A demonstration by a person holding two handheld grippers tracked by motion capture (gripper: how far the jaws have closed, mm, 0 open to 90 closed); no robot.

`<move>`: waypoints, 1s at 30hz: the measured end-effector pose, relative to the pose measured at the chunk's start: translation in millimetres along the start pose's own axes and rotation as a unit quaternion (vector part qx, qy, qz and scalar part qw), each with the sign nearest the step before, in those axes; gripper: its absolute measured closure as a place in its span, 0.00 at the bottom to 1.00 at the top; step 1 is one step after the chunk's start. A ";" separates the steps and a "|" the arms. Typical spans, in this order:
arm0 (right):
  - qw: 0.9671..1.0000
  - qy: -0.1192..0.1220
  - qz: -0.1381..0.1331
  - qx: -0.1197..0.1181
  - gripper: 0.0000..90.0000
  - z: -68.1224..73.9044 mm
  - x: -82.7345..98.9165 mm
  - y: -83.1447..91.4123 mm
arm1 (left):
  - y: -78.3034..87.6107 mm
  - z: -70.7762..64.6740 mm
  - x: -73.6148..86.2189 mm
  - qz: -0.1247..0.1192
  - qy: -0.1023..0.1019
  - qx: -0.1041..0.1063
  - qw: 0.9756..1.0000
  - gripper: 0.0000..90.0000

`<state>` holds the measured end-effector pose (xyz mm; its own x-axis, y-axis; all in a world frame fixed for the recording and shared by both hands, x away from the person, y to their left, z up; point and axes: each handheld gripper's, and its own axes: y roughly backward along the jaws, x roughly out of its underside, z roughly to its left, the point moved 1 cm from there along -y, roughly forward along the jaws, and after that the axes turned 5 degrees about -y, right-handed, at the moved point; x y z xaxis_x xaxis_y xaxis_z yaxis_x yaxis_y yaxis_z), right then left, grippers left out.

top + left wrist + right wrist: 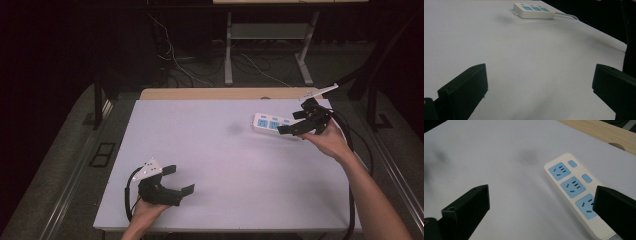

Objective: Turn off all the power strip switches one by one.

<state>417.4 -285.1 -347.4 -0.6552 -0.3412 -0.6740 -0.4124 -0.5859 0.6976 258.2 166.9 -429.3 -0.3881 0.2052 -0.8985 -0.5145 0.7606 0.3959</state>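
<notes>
A white power strip (271,124) with blue sockets lies at the back right of the white table top (215,165). In the right gripper view the power strip (574,187) runs under the right jaw, with three blue sockets and small blue buttons showing. My right gripper (300,122) hovers open over the strip's right end. My left gripper (181,180) rests open near the front left edge, with nothing between its fingers. From the left gripper view, the power strip (534,10) lies far off with its grey cable trailing right.
A wooden desk edge (225,93) shows behind the white top. A faint dark smudge (234,128) marks the surface left of the strip. Table legs and loose cables (235,60) stand on the dark floor beyond. Black gripper cables (357,150) hang at the right.
</notes>
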 end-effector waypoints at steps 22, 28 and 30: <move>0.998 -0.021 0.030 0.053 0.11 -38.9 -28.1 -24.0 | 1.7 0.1 -0.7 -0.004 -0.004 0.000 1.000 0.00; 0.997 -0.027 0.018 0.077 0.32 -48.5 -27.7 -27.8 | 1.8 0.8 -0.7 -0.004 -0.003 -0.001 1.000 0.00; 0.996 -0.028 0.016 0.077 0.38 -49.8 -27.6 -28.1 | 1.6 0.7 -0.7 -0.004 -0.004 -0.001 1.000 0.00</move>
<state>478.6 -295.8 -360.5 -0.7025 -0.3142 -0.6385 -0.4797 -0.4537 0.7510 258.2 168.4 -428.2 -0.3782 0.2049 -0.9028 -0.5184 0.7610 0.3899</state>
